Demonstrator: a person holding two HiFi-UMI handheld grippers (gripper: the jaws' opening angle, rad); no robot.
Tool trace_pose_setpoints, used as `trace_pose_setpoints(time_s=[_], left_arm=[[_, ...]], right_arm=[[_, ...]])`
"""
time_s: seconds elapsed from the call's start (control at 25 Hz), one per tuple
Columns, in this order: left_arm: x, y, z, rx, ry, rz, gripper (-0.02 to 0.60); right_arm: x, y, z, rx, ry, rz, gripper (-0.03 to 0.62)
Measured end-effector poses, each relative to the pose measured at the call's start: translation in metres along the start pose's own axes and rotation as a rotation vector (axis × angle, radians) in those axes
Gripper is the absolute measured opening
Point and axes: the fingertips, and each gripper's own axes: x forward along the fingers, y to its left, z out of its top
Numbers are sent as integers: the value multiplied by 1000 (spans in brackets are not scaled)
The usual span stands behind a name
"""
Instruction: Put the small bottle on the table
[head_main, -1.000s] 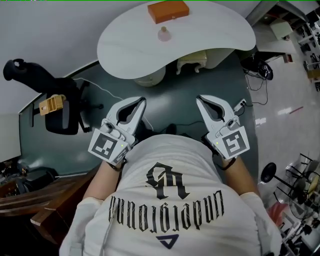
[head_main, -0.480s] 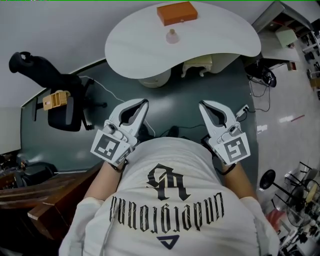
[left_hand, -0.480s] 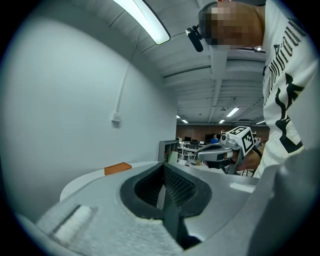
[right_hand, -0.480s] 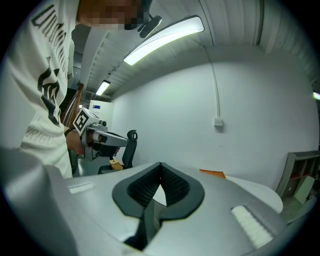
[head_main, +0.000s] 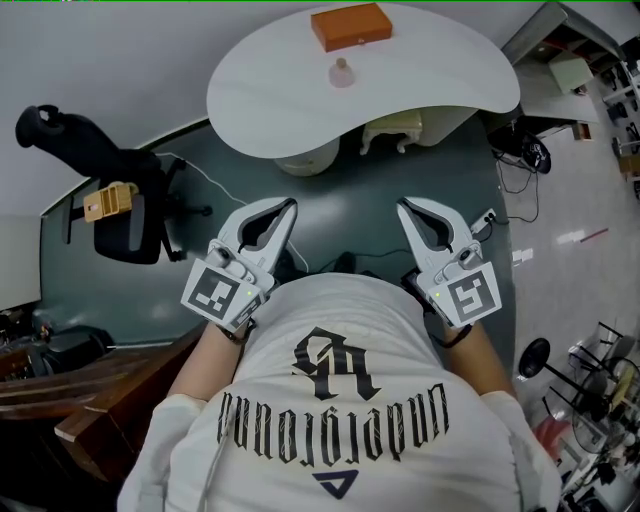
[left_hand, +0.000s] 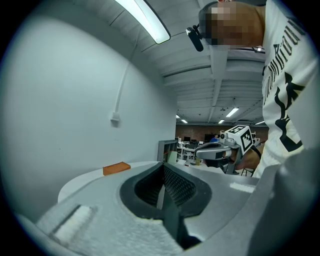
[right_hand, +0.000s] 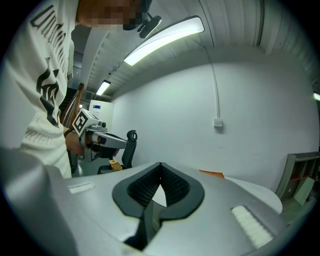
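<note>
Bottle (head_main: 342, 73): too small to show cap or contents. Table (head_main: 270, 100): pedestal partly hidden beneath the top. Right gripper view: box (right_hand: 212, 174) mostly hidden behind the right gripper (right_hand: 160, 165), only an orange edge showing.

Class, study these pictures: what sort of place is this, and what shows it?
Probably an open-plan office or lab: a black office chair near the white table, rows of desks with monitors in the distance, and ceiling strip lights.
</note>
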Motion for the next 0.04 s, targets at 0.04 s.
trace_pose_setpoints(time_s=[0.04], left_arm=[[1,-1,0,0,0,-1,8]], right_arm=[[-1,0,0,8,-4,3,2]])
